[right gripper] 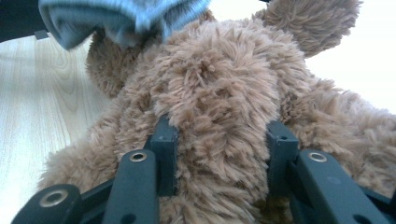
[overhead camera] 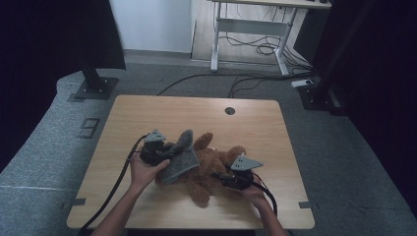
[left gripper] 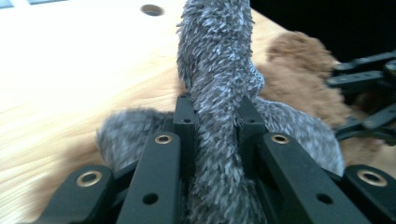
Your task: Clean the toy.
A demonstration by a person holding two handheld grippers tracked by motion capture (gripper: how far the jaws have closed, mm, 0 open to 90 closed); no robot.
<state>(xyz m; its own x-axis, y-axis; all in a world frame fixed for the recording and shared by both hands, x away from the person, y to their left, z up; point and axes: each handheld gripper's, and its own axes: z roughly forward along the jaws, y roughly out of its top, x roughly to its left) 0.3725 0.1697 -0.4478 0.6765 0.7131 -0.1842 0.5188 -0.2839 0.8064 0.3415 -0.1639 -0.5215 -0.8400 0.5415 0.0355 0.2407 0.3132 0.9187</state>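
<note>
A brown plush bear (overhead camera: pixel 209 169) is seen lying on a light wooden worktop (overhead camera: pixel 147 110), near its front edge and a little right of centre, with a grey fuzzy cloth (overhead camera: pixel 181 157) draped over its left side. The left tongs (overhead camera: pixel 164 153), held in the person's left hand (overhead camera: pixel 142 172), are clamped on a bunched fold of the grey cloth (left gripper: pixel 217 116); in the left gripper view the fold is pinched tightly between the two black jaws and rises beyond them toward the far side of the worktop, with the bear's brown fur (left gripper: pixel 303 79) lying just to the right of it. The right tongs (overhead camera: pixel 227 178), held in the person's right hand (overhead camera: pixel 255 191), are closed on the bear from its right side; in the right gripper view a thick part of the bear's body (right gripper: pixel 219 116) is squeezed between the jaws, and the edge of the grey cloth (right gripper: pixel 121 18) hangs at the top of the frame beyond it. The bear is thus caught between the two tongs, the left ones touching only the cloth. A round hole (overhead camera: pixel 229 110) is visible in the worktop at its far side, well apart from the bear.
</note>
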